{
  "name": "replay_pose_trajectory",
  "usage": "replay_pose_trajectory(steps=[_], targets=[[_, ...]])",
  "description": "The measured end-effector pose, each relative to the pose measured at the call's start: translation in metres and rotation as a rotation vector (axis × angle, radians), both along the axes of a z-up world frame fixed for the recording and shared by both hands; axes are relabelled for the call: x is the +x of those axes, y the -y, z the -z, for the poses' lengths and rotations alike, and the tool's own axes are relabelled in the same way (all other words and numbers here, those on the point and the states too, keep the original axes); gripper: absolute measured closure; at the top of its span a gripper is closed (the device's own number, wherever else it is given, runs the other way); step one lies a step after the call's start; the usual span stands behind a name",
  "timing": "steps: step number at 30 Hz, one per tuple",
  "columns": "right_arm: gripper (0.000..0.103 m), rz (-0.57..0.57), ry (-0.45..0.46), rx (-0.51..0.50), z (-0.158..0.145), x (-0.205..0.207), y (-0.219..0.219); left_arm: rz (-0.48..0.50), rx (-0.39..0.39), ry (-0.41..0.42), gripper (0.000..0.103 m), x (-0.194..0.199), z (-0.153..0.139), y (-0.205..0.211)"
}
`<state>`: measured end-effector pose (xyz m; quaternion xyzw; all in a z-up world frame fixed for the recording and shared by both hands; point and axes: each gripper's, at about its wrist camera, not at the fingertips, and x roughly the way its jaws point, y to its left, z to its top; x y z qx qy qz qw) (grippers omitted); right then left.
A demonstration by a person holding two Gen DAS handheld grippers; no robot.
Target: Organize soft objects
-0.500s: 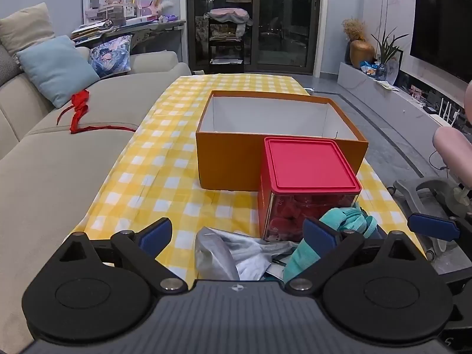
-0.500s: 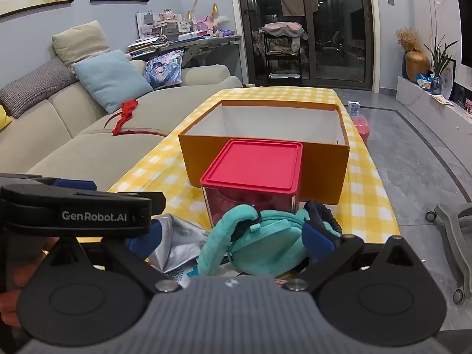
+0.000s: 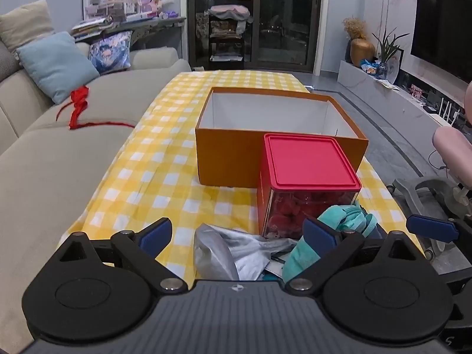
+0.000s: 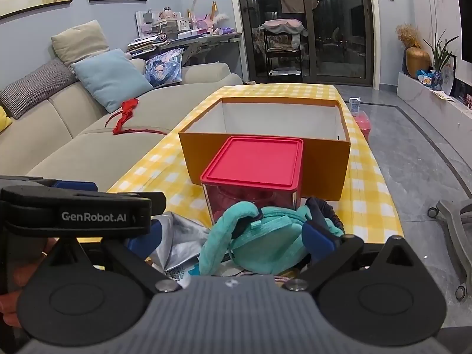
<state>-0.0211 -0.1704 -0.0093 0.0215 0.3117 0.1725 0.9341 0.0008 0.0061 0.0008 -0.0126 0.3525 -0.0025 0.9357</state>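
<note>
Claws [image 3: 237,233] [image 4: 231,237] angled down, spread wide over soft pile [image 4: 259,244].

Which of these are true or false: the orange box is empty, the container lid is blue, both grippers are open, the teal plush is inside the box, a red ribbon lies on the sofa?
1. The orange box is empty: true, as far as its inside shows.
2. The container lid is blue: false, it is red.
3. The left gripper and right gripper are open: true.
4. The teal plush is in the box: false, it lies on the table before the container.
5. A red ribbon lies on the sofa: true.
</note>
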Motion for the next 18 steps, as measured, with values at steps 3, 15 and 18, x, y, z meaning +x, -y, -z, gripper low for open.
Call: replay_pose_trajectory(steps=[3, 15, 18], targets=[[0.004, 0.0, -0.004, -0.001, 0.0004, 0.0005, -0.0001, -0.003, -0.009, -0.006, 0.0, 0.0015, 0.0039, 0.0031], [0.004, -0.002, -0.01, 0.004, 0.003, 0.0025, 0.0002, -0.009, -0.011, -0.021, 0.0, 0.0013, 0.0048, 0.0034], [0.004, -0.006, -0.02, 0.01, 0.0048, 0.0045, 0.0009, -0.008, -0.007, -0.026, 0.0, 0.0017, 0.0054, 0.0037]])
